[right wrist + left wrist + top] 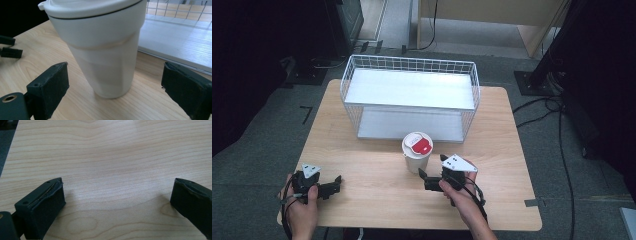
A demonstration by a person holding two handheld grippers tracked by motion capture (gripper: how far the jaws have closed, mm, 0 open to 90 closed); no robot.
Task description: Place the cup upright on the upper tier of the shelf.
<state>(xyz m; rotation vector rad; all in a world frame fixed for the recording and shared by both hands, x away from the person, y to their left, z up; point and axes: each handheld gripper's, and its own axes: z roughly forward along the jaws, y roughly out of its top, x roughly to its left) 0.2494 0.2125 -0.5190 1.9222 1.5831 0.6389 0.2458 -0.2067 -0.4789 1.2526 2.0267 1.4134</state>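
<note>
High view first: a white cup (416, 156) with a white lid bearing a red patch stood upright on the wooden table (372, 200), just ahead of the right gripper (426, 179), whose jaws pointed toward the cup's base and sat close to it. Beyond the cup, a white wire basket (409, 97) held a white two-level shelf. The left gripper (336, 184) rested well apart from the cup, near the table's front left corner, held by the person's left hand (302, 212); the right hand (464, 202) gripped the other tool.

Left gripper view — the left gripper (117, 195) had its jaws spread wide, with bare wood grain between them and nothing held.

Right gripper view — the right gripper (115, 85) was open too, its jaws standing either side of the cup (105, 55) without touching it. The cup rose just ahead, between them, with the shelf's lower board (175, 37) behind it to the right. Two black jaw tips (10, 47) of the other gripper lay far off left.
</note>
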